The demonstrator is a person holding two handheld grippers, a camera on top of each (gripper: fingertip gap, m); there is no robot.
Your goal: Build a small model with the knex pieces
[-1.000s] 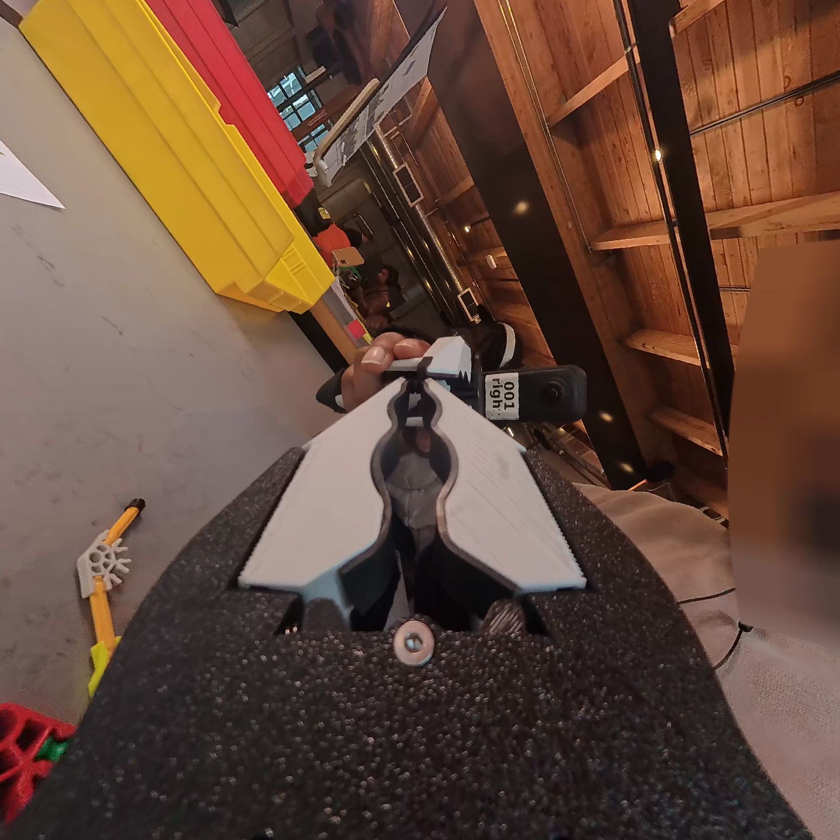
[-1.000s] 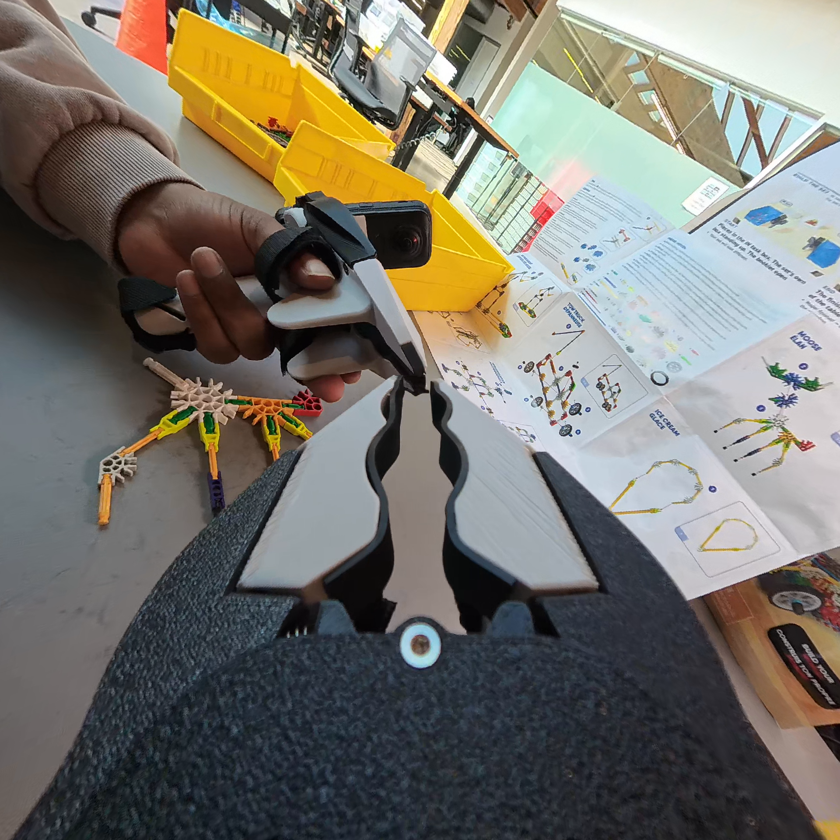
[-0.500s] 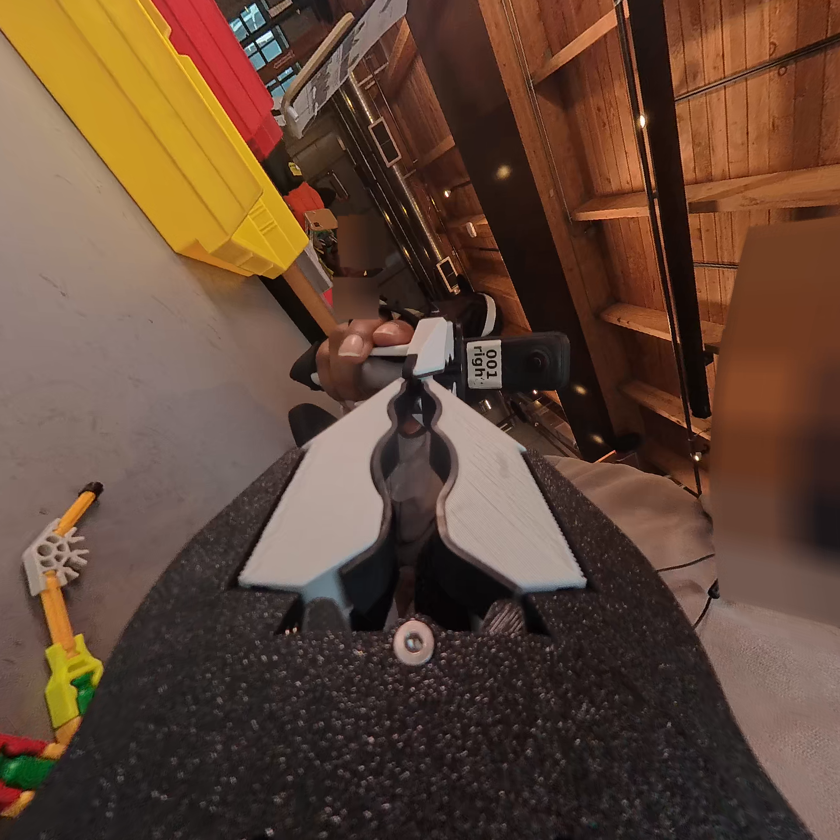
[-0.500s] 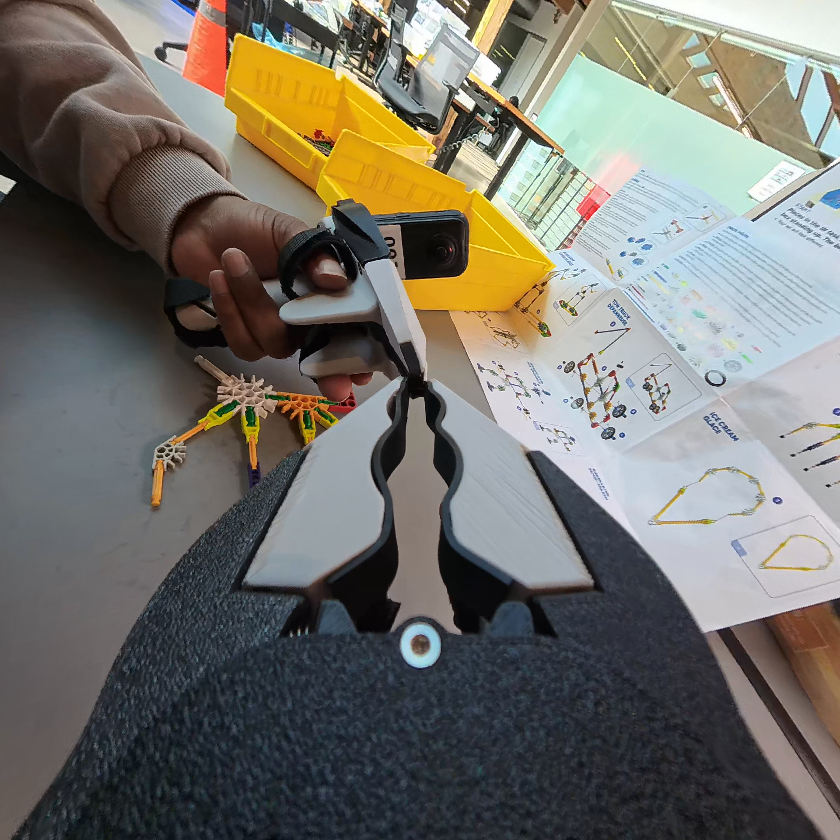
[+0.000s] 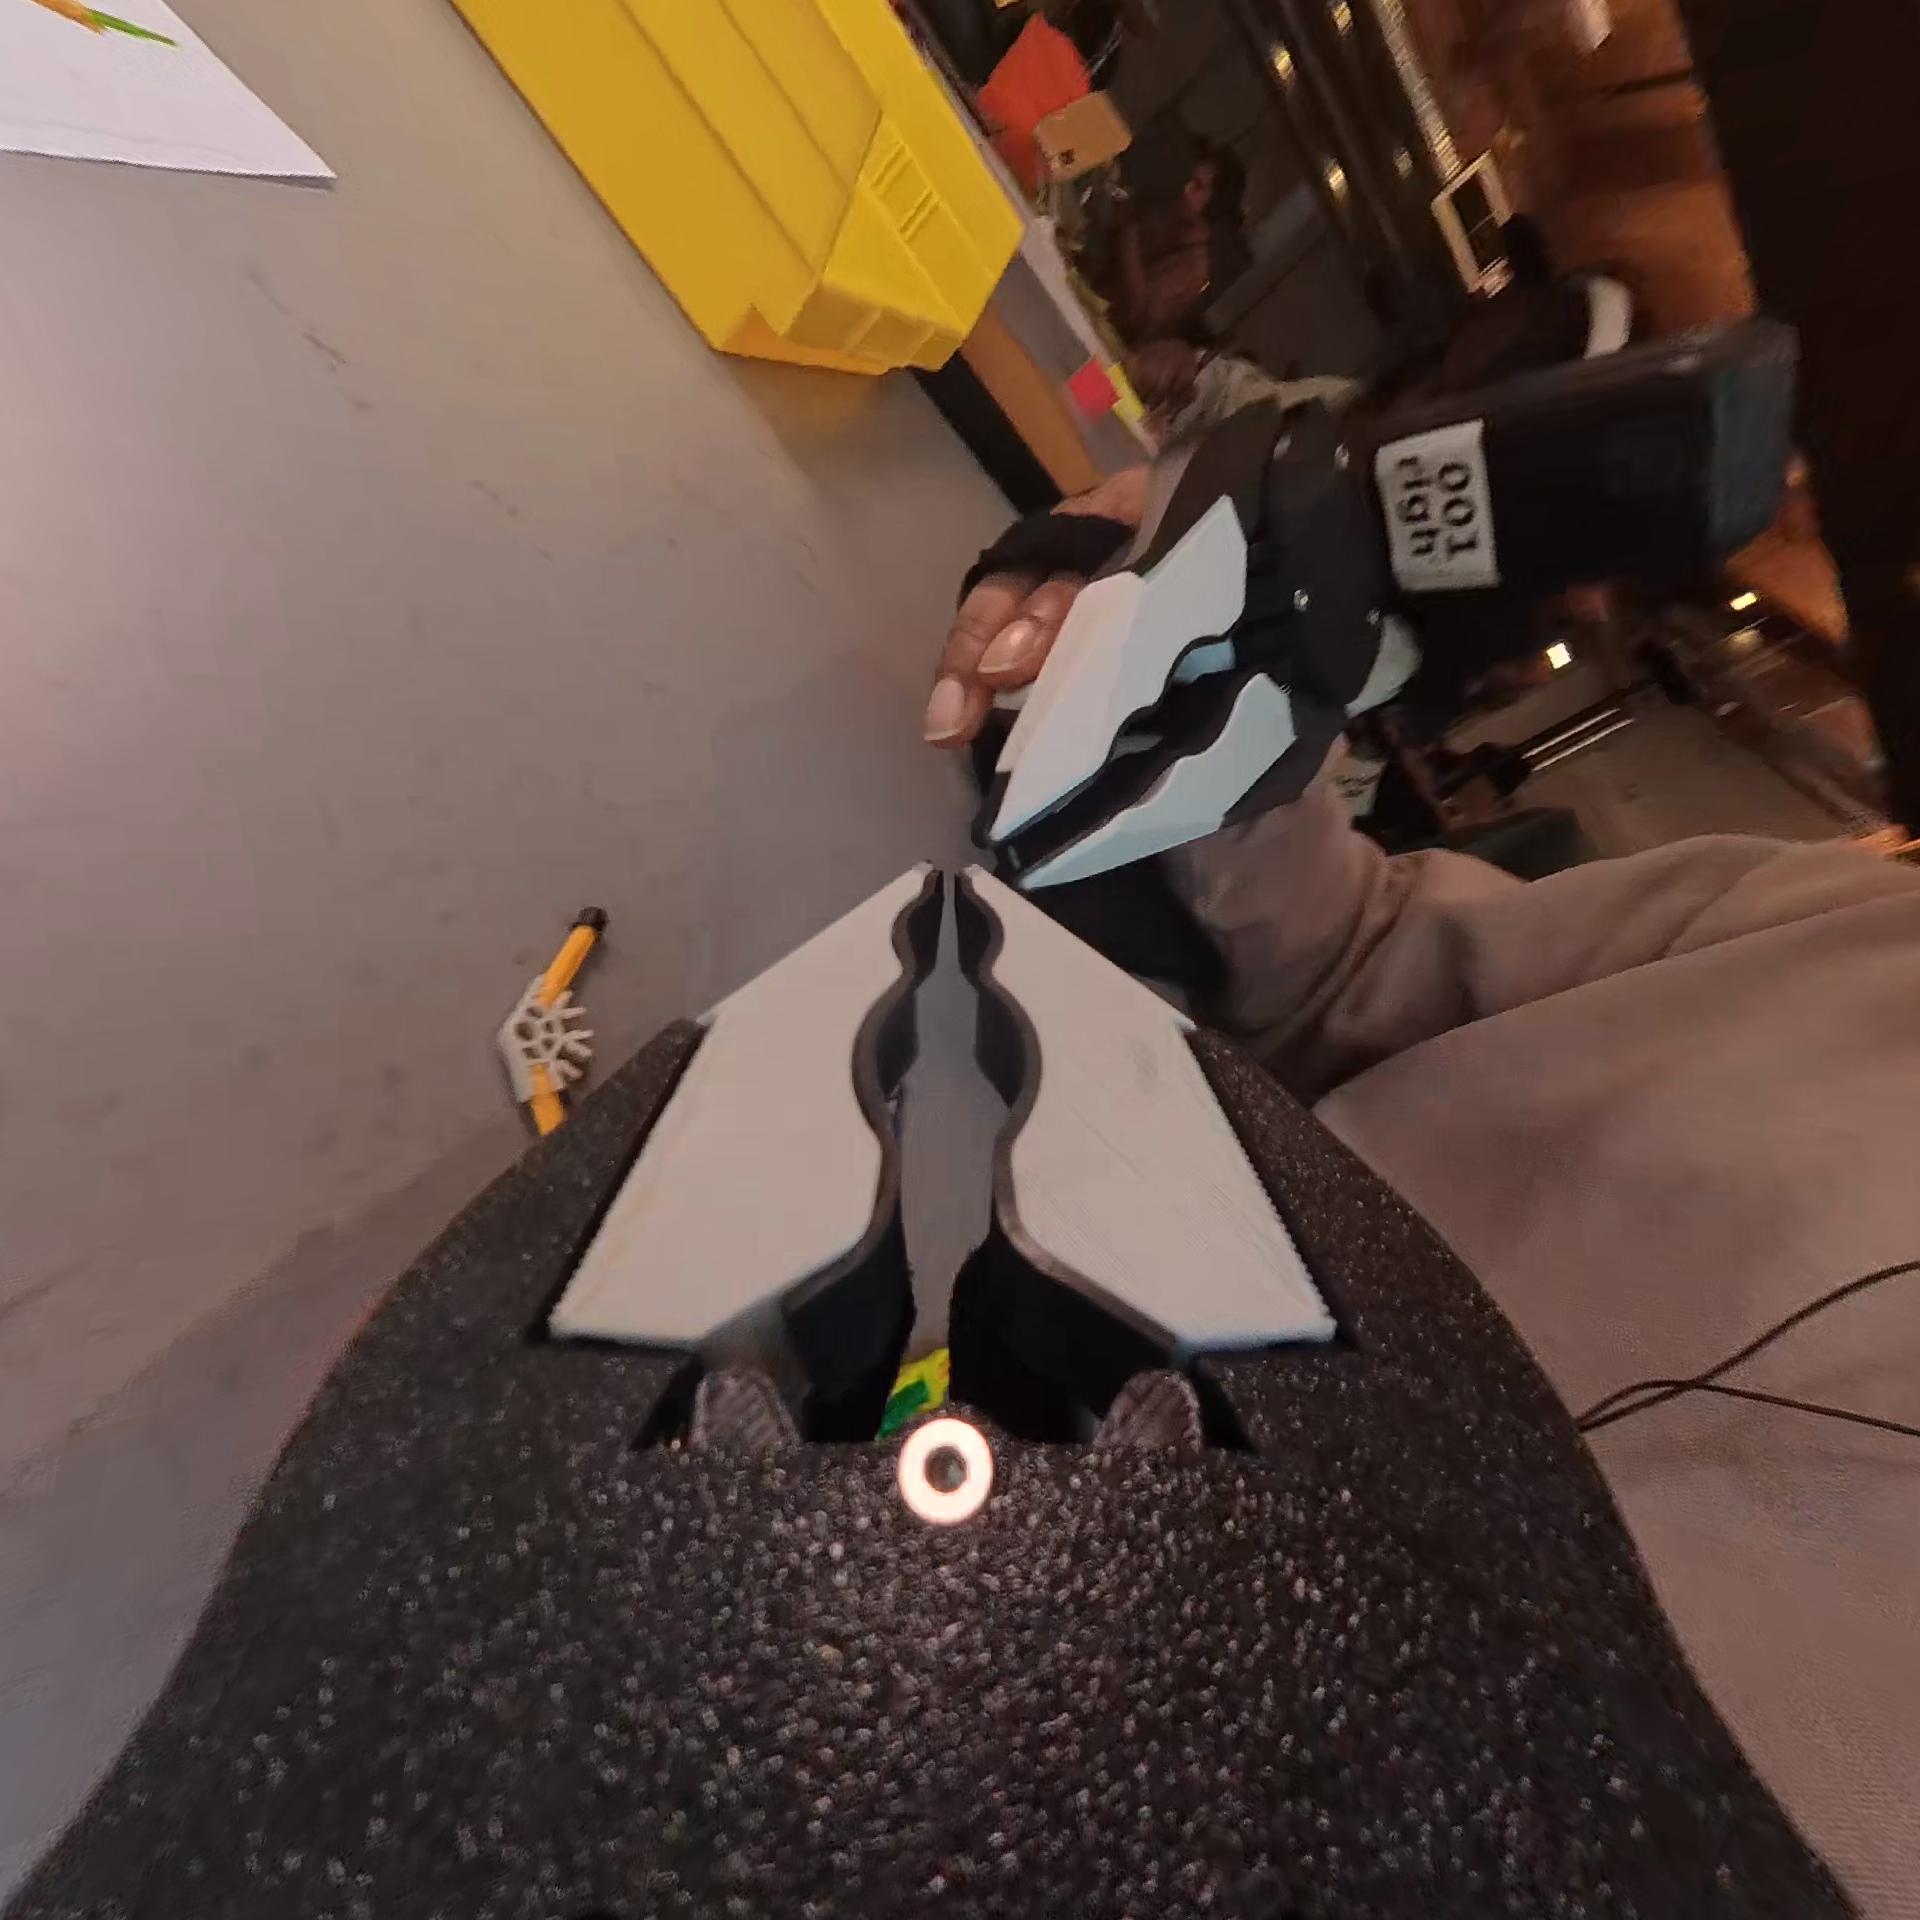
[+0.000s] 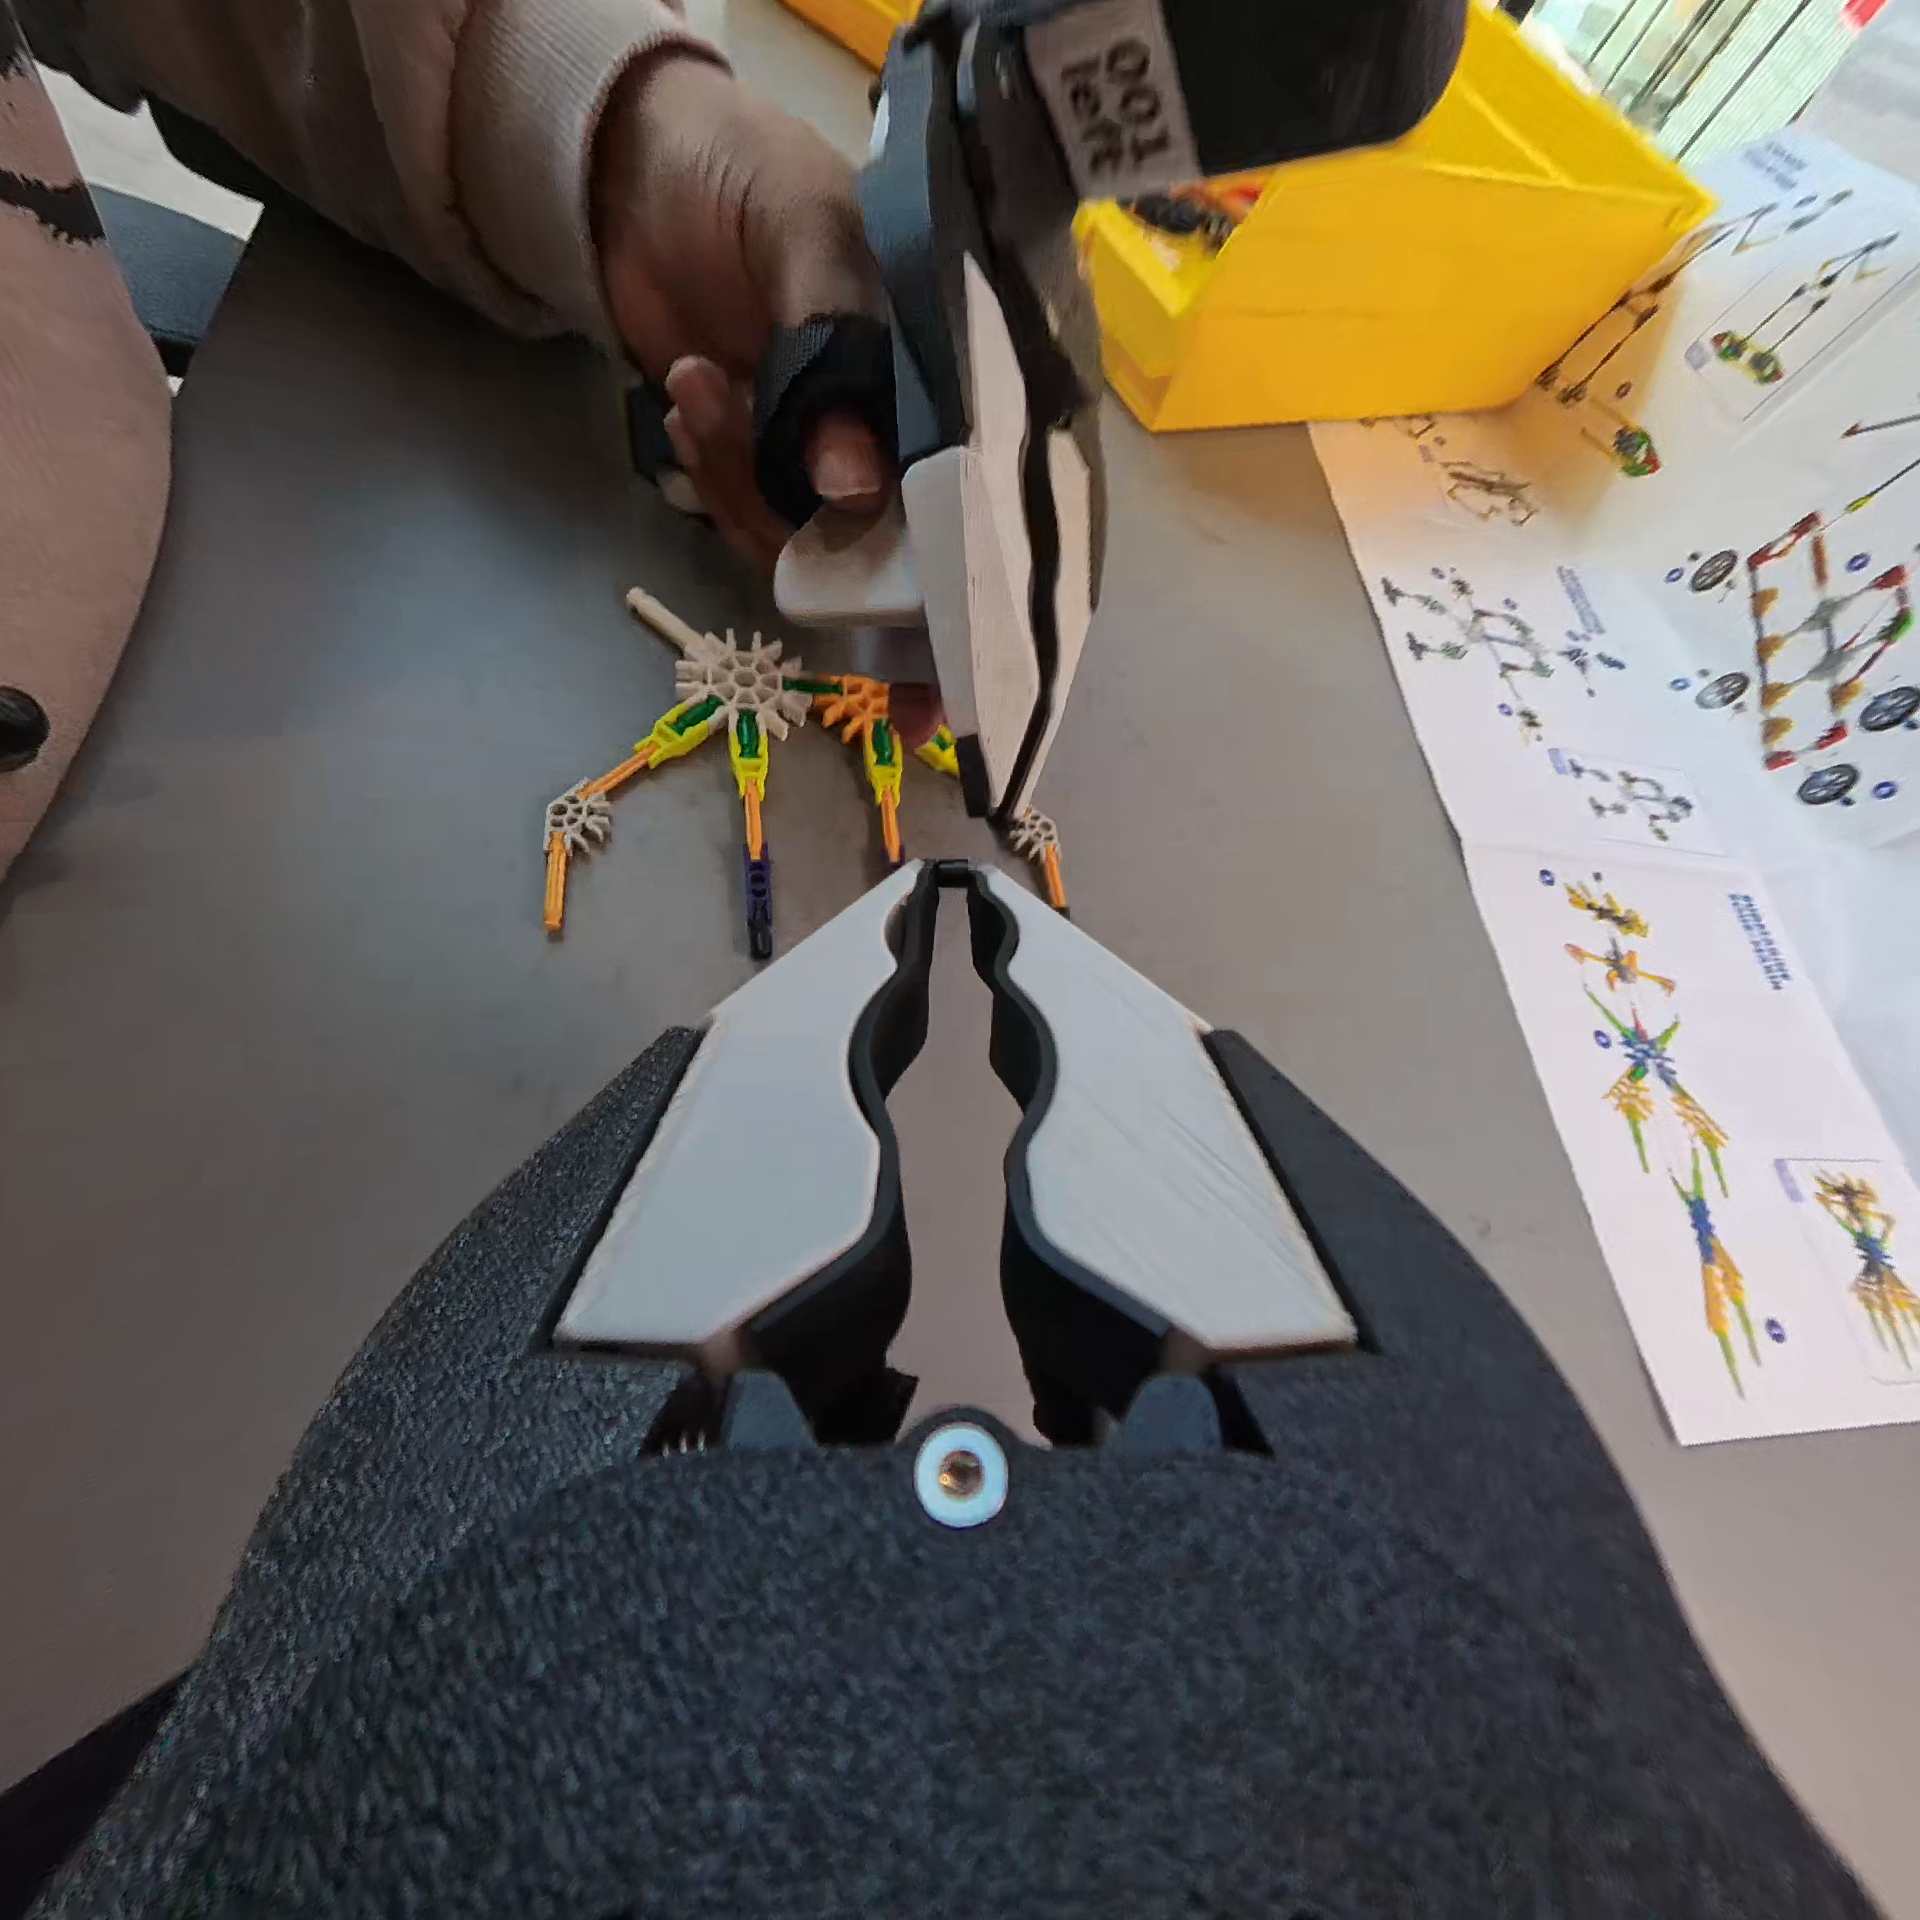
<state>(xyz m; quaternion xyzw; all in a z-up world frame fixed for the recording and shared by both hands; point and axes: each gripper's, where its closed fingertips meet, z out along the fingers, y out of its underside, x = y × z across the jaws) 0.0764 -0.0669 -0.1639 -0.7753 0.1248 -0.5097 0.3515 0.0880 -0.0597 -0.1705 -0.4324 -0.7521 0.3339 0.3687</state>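
Observation:
A rod-and-connector toy model (image 6: 743, 681) with a tan wheel connector, orange, yellow and green parts lies flat on the grey table (image 6: 312, 1039). My left gripper (image 5: 943, 879) is shut with nothing showing between its tips. In the right wrist view the left gripper (image 6: 987, 805) points down, its tips just above the model's right end beside a grey connector (image 6: 1034, 831). My right gripper (image 6: 948, 871) is shut on what looks like a small black piece at its tips. In the left wrist view the right gripper (image 5: 1006, 854) sits just right of my left tips.
Yellow bins (image 6: 1351, 301) stand at the back and also show in the left wrist view (image 5: 790, 187). A picture instruction sheet (image 6: 1662, 831) covers the table's right side. A grey connector on a yellow rod (image 5: 542, 1039) lies left of my left gripper. A person's sleeve (image 5: 1558, 1039) fills the right. The grippers are tip to tip, or close to it.
Both grippers have tipped down toward the table and come lower. Their tips, which met in the air, are now slightly apart just above the model's right end.

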